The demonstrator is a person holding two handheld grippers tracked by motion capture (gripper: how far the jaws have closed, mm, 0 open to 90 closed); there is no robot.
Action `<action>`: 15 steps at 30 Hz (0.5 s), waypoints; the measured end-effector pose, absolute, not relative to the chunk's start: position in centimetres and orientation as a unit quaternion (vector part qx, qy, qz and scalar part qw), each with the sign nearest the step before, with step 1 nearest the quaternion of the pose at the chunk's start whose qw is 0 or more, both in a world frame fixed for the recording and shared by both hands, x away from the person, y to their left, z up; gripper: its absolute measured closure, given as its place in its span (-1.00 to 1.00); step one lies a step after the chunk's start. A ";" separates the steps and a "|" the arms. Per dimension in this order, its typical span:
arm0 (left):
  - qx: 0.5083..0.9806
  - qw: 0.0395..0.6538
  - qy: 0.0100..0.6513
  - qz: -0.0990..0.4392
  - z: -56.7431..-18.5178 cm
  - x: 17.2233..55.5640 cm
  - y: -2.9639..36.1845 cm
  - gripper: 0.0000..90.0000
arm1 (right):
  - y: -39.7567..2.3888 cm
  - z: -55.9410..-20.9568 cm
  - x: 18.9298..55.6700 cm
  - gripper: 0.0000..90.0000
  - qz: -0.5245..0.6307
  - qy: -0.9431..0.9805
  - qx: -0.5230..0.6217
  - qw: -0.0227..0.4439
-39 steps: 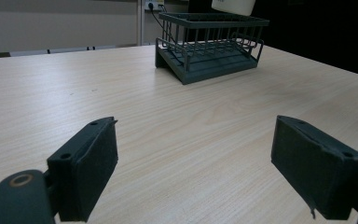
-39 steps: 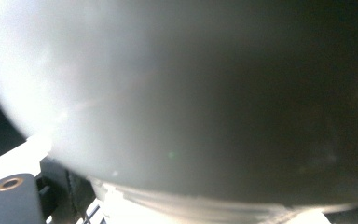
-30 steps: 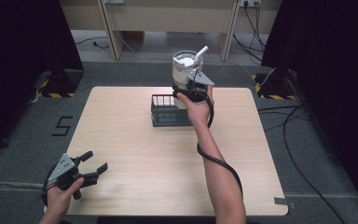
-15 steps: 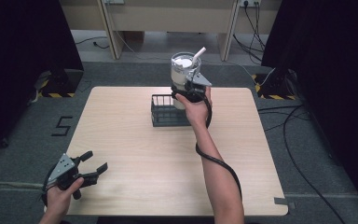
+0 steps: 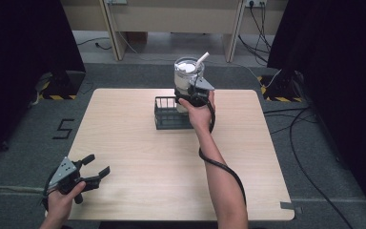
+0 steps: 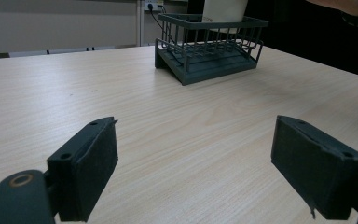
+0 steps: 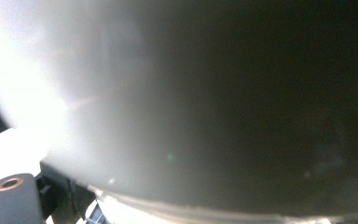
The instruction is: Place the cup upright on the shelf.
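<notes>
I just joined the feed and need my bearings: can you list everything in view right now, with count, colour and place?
Table: one, light wood, centre of the floor.
Rack: one, dark wire, far middle of the table.
Cup: one, clear with white contents, held above the rack's far right end.
Straw: one, white, sticking out of the cup.
Cables: several, black, on the grey floor to the right.
Left gripper: black, open, low over the table's near left corner.
Right gripper: black, clamped on the cup.
</notes>
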State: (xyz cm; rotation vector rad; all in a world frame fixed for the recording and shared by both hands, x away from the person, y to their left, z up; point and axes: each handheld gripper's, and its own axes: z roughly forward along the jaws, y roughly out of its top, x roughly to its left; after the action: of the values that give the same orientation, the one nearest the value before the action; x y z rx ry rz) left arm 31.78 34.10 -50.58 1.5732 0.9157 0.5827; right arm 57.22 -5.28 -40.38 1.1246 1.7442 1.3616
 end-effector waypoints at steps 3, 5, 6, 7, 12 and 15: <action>0.672 0.577 0.391 0.249 -50.6 31.8 34.1 -0.69 | -5.2 -40.7 57.3 -0.75 0.519 0.666 0.429 0.322; 0.673 0.577 0.391 0.249 -50.6 31.8 34.1 -0.69 | -5.2 -40.9 57.3 -0.75 0.518 0.667 0.430 0.320; 0.672 0.577 0.391 0.249 -50.6 31.8 34.1 -0.69 | -5.1 -41.0 57.3 -0.75 0.517 0.667 0.431 0.319; 0.673 0.577 0.391 0.249 -50.6 31.8 34.1 -0.69 | -5.1 -41.1 57.3 -0.75 0.516 0.668 0.431 0.320; 0.673 0.577 0.391 0.249 -50.6 31.8 34.1 -0.69 | -5.1 -41.7 57.4 -0.75 0.513 0.670 0.435 0.315; 0.673 0.577 0.391 0.249 -50.6 31.8 34.1 -0.69 | -5.0 -41.9 57.5 -0.75 0.512 0.670 0.435 0.315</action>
State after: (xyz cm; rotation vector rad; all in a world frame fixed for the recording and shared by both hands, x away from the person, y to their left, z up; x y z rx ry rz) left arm 31.80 34.13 -50.58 1.5742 0.9144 0.5826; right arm 57.47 -5.05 -41.95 1.1451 1.7656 1.3490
